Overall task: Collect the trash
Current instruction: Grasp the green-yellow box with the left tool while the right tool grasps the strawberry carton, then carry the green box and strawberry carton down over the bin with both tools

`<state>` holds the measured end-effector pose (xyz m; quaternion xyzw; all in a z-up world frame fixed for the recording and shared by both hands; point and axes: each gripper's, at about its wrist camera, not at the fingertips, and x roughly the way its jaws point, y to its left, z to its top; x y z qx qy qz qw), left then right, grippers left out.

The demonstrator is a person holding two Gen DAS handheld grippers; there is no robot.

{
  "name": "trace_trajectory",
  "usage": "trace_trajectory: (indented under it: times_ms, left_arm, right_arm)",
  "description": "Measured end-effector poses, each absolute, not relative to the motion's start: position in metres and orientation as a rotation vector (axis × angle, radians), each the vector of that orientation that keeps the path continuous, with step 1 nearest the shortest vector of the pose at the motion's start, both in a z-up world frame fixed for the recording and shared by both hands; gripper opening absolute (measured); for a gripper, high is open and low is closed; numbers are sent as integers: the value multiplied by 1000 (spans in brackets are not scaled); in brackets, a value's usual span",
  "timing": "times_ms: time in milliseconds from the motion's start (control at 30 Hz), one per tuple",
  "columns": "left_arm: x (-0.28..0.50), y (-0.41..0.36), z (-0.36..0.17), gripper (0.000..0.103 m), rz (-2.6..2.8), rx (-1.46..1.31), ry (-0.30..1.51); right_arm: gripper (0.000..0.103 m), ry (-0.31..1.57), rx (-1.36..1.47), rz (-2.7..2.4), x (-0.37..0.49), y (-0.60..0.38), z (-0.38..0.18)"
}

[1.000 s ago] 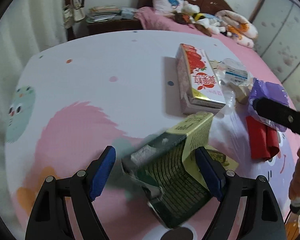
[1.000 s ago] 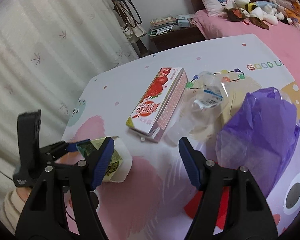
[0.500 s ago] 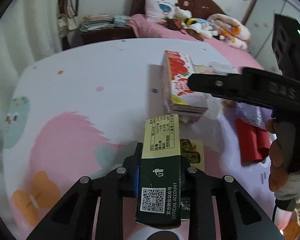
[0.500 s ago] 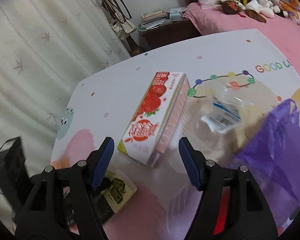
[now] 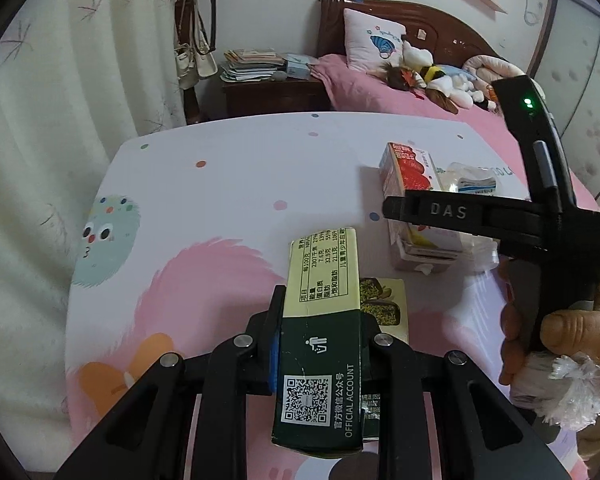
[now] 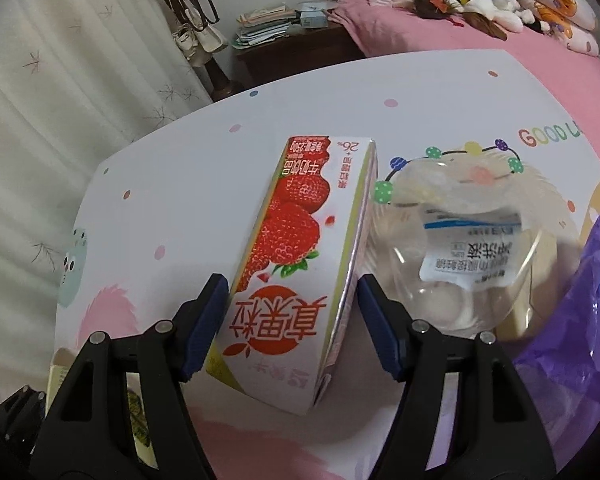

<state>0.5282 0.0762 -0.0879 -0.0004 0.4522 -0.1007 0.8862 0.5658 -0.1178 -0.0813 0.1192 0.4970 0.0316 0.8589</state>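
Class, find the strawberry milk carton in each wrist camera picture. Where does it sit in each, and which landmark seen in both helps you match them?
Left wrist view: the strawberry milk carton lies right of centre, partly hidden behind the other gripper's black finger.
Right wrist view: the strawberry milk carton fills the centre, lying between that gripper's blue pads.
Shared landmark: the clear plastic bottle, just right of the carton in both.

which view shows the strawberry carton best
The right wrist view: the strawberry carton lies large and central, its printed top face fully visible, between the blue pads of the right tool, which is closing on it. In the left wrist view it is small, and that tool's arm crosses it.
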Motion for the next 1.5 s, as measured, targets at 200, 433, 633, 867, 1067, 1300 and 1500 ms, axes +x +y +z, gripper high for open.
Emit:
trace_trajectory:
  times_ms: [200, 433, 633, 867, 1067, 1300, 1500]
  left_arm:
    - [496, 100, -67, 23, -186, -11, 941]
    - [431, 100, -19, 23, -191, -10, 916]
    - [351, 94, 24, 23, -210, 16, 888]
    - [241, 82, 65, 23, -264, 22, 874]
    - [150, 70, 60, 23, -325, 34, 924]
    - [73, 51, 10, 23, -363, 84, 972]
    - [38, 35, -72, 23, -404, 105, 1058]
  right_arm:
    - [51, 1015, 280, 143, 536, -118, -58]
    - [51, 937, 327, 247, 461, -134, 4]
    - [51, 876, 365, 322, 362, -155, 59]
    - [51, 855, 383, 399, 228, -175, 95]
    - [51, 892, 416, 470, 123, -183, 85]
    - [51, 978, 462, 501, 36, -193, 32]
    - [51, 1122, 523, 450, -6, -212, -49]
